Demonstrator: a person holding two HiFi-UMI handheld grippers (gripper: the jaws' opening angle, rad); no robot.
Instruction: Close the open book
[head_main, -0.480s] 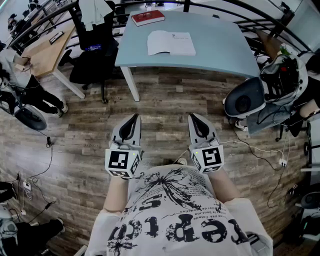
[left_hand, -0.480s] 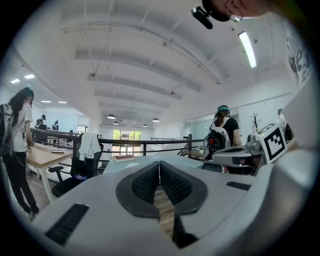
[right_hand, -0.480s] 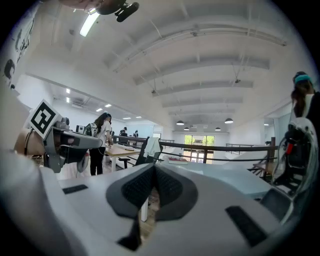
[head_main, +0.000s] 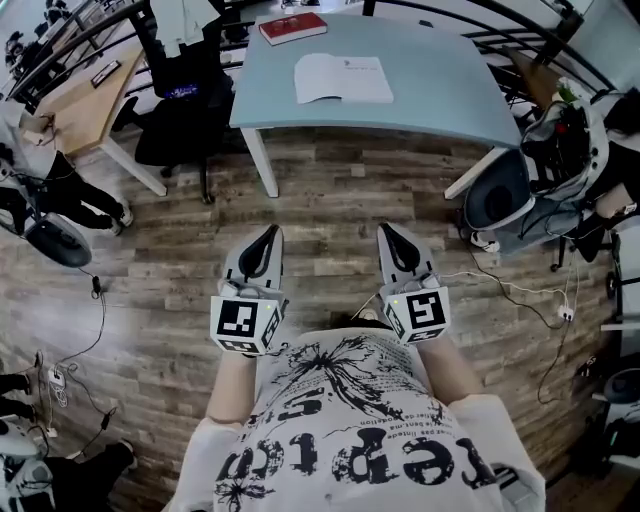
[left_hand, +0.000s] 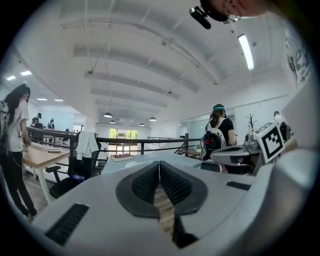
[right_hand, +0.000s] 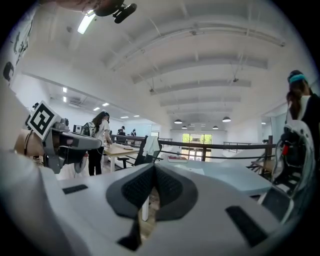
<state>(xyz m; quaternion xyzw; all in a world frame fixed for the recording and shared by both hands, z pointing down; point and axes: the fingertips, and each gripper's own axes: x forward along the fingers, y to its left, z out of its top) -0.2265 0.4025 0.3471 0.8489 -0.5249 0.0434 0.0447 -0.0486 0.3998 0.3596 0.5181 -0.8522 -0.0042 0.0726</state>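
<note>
Closing on the table looks like the step in hand. In the head view the open book lies flat on the pale blue table, well apart from both grippers. The left gripper and the right gripper hang side by side over the wooden floor, pointing toward the table. A closed red book near the far edge is best left alone.

In the left gripper view the jaws are pressed together with nothing between them, and the table top shows beyond.

In the right gripper view the pads likewise meet on nothing. A pale patch on the table may be the open book, though it is too small to be sure.

Once close, I would slide one closed tip under the outer edge of one half and fold it over the spine, while the other gripper steadies the other half.
</note>
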